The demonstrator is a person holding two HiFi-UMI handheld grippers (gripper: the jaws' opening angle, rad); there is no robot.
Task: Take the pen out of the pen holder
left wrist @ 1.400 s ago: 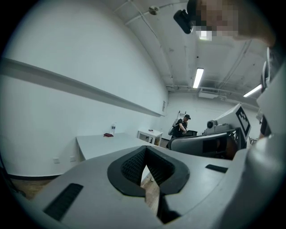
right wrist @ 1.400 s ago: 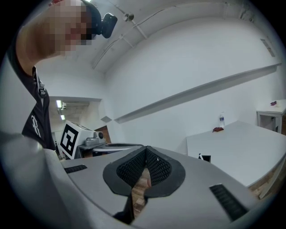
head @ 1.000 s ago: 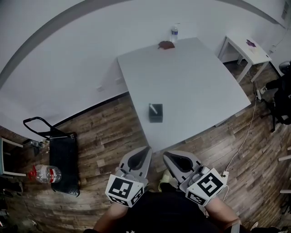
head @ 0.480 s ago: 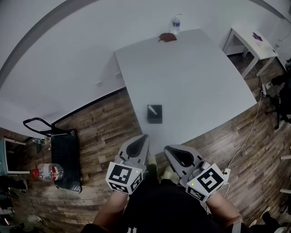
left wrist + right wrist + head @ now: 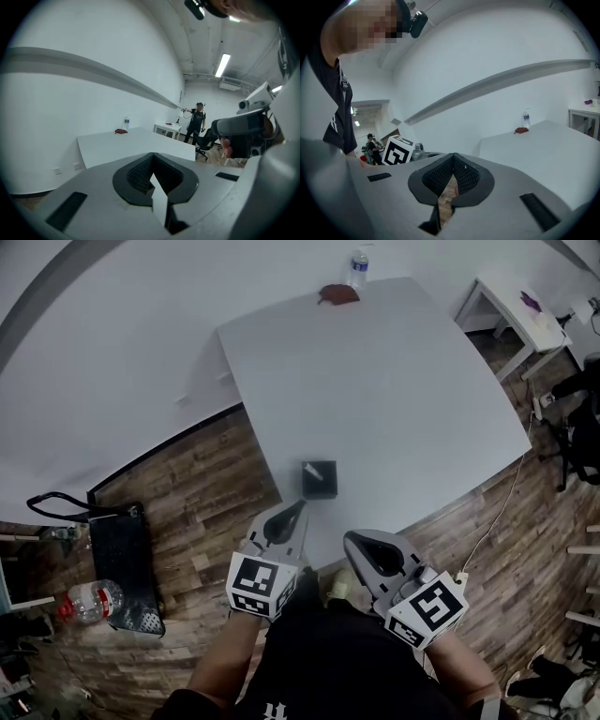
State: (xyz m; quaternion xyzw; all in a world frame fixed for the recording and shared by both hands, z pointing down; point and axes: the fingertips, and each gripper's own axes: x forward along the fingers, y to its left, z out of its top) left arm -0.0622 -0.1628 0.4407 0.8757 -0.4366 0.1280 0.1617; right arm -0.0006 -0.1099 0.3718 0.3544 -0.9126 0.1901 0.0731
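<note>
A black mesh pen holder (image 5: 319, 480) stands near the front edge of the white table (image 5: 375, 381), with a pale pen (image 5: 312, 471) barely showing in its top. My left gripper (image 5: 301, 506) is shut and empty, its tips just short of the holder over the table's near corner. In the left gripper view its jaws (image 5: 152, 155) meet at the tip, and the holder is hidden below them. My right gripper (image 5: 348, 539) hangs lower right of the holder, by the table's edge, jaws together with nothing in them (image 5: 453, 155).
At the table's far edge stand a water bottle (image 5: 357, 265) and a dark red cloth (image 5: 337, 294). A small white side table (image 5: 511, 310) and an office chair (image 5: 577, 418) are at the right. On the wooden floor at the left are a black cart (image 5: 117, 554) and a water jug (image 5: 80, 601).
Both grippers have moved forward and down toward the table's near edge. The left one's tips have come close to the pen holder. Both sets of jaws stayed together.
</note>
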